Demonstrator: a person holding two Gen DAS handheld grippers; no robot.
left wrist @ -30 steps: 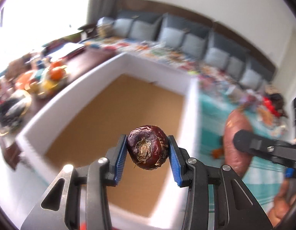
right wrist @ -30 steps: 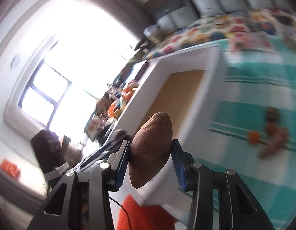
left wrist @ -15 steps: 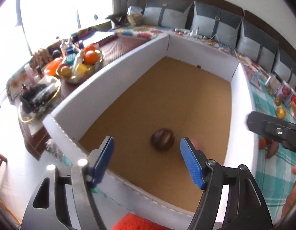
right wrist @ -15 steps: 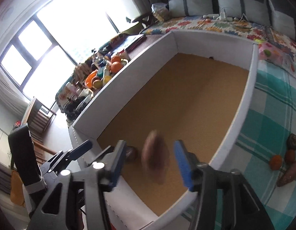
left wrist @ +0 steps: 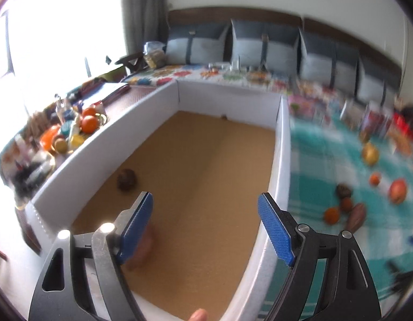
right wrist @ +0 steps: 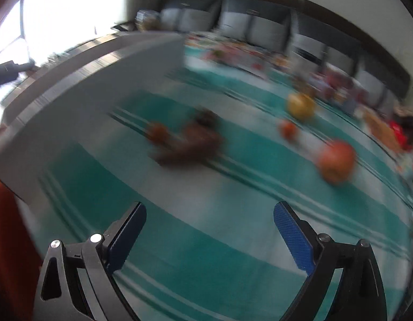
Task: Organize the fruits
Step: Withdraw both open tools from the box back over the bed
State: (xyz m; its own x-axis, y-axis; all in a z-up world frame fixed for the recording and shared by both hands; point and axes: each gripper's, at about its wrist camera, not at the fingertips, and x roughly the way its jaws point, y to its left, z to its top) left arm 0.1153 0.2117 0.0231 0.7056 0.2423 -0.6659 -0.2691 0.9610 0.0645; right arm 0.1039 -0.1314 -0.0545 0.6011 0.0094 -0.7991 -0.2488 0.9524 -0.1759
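The left gripper (left wrist: 205,226) stands wide apart at the bottom of its frame, its jaws having just been opening, with nothing between the blue pads. Above them spreads the white box (left wrist: 282,160) with its brown floor. The dark round fruit (left wrist: 127,178) lies on that floor at centre left, against the left wall; a second ago it was pinched between these pads. A reddish-brown shape (left wrist: 142,248) shows behind the left finger, likely the sweet potato dropped from the other tongs, though blur and the finger hide most of it. At right, loose fruits (left wrist: 345,206) dot the teal checked cloth (left wrist: 313,176).

The right gripper (right wrist: 209,236) also gapes wide, jaws just opened and empty; a second ago it clamped the sweet potato. Its frame is heavily smeared. The box wall (right wrist: 94,85) fills the upper left; a brown cluster (right wrist: 190,141) at centre, a yellow fruit (right wrist: 300,104) and an orange-red fruit (right wrist: 336,161) at right lie on the cloth.
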